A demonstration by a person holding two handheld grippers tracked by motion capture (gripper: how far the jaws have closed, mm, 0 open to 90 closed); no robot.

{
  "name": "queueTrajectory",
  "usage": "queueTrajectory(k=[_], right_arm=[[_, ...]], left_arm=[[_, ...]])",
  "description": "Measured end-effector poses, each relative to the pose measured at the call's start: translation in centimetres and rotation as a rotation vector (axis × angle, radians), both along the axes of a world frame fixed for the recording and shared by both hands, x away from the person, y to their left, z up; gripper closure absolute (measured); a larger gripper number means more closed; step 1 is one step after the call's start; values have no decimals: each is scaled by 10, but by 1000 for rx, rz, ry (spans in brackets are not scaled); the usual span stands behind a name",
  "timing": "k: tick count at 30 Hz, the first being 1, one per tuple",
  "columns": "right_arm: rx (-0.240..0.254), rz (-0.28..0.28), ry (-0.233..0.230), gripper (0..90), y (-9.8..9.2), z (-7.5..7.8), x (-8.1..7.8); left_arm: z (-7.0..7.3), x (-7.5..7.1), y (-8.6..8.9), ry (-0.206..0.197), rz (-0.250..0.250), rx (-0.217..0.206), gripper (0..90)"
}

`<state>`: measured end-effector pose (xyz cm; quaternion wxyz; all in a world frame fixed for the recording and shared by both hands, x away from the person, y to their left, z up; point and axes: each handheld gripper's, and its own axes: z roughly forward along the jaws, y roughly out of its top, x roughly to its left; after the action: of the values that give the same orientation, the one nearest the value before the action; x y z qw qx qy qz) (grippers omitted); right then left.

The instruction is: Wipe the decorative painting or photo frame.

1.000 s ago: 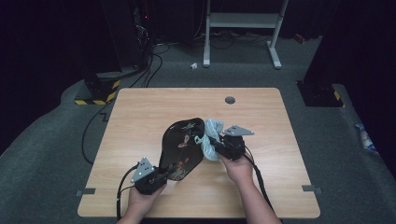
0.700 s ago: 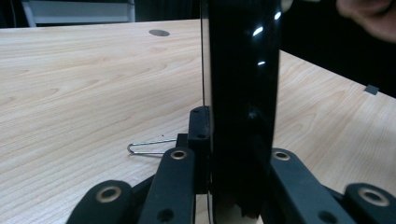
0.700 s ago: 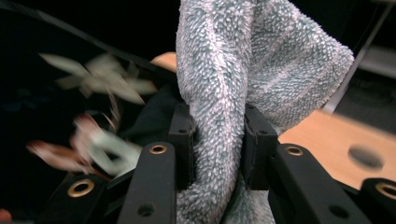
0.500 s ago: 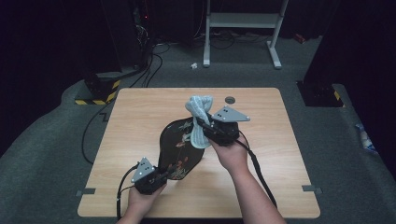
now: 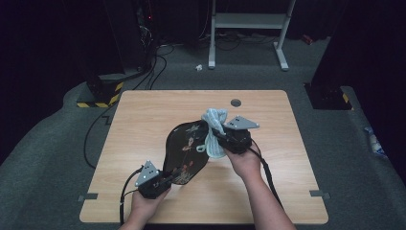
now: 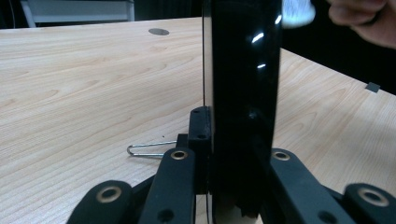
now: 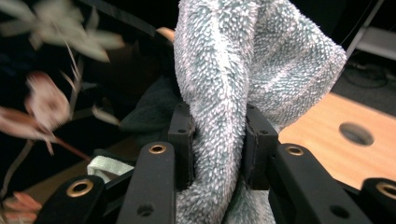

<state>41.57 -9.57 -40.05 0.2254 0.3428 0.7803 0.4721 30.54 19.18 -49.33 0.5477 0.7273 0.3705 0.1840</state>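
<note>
While the left gripper (image 5: 167, 179) clamps the black lacquered floral tray (image 5: 184, 151) at centre frame, the right gripper (image 5: 218, 136) pinches a pale-blue terry cloth (image 5: 214, 129) against it; wiping seems unfinished.

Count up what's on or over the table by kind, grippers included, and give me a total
Grippers: 2, the left gripper and the right gripper
Black floral trays: 1, the tray
Pale blue-grey cloths: 1, the cloth
Wire clips lying on the table: 1, the clip
Total: 5
</note>
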Motion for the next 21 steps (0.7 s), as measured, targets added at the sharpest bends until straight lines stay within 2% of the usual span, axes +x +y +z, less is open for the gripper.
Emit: queueTrajectory(k=[5, 8, 9, 10, 16, 21], right_arm=[[-13, 9, 53, 692, 0, -28, 1], [-44, 14, 88, 692, 3, -47, -1], [-44, 14, 88, 692, 3, -47, -1], [-76, 11, 109, 692, 6, -61, -2], [-98, 18, 180, 692, 6, -88, -1], [-122, 68, 281, 692, 12, -110, 1]], left_arm=[[0, 0, 1, 2, 5, 0, 800], [0, 0, 1, 1, 7, -1, 800], [0, 0, 1, 1, 7, -1, 800], [0, 1, 2, 2, 10, -1, 800], [0, 3, 7, 9, 16, -7, 802], [0, 3, 10, 6, 22, -8, 801]])
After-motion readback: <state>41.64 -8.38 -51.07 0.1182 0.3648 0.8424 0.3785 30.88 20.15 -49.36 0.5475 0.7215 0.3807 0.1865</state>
